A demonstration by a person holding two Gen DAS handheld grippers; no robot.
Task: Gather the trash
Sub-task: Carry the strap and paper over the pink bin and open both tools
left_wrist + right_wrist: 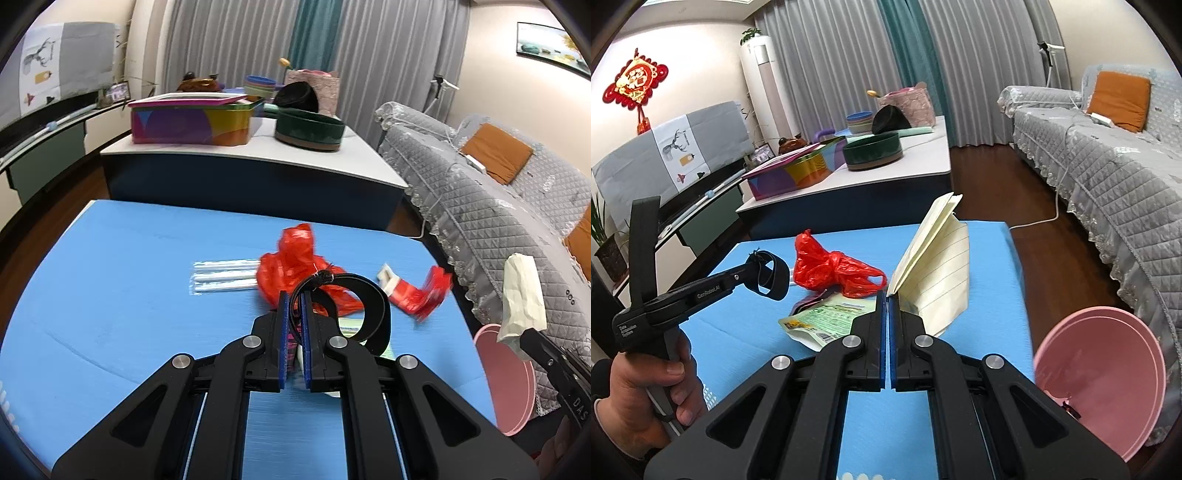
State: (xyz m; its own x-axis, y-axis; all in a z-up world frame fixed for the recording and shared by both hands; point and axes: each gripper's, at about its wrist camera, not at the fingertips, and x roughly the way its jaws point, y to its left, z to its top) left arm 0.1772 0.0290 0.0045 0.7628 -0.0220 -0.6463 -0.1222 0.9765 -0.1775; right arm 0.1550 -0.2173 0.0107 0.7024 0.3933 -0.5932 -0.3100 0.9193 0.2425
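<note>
While my left gripper (294,295) is clamping the black strap (354,291) and my right gripper (887,295) the lined paper (938,269), I'm steering both, grips tight, toward the pink bin (1108,369) right of the fingers.

Blue table top (110,295): matt, smooth, foam-like. Red bag (831,273) near its far edge: thin glossy plastic, crinkled. Black strap loop (365,306): matt, rubbery or woven, can't tell which. Lined sheet (942,266): cream paper, matt, creased. Green pouch (827,321): glossy printed foil/plastic. Pink bin (1108,373): smooth plastic w/ slight sheen. Sofa cover (498,221): quilted grey cloth.
</note>
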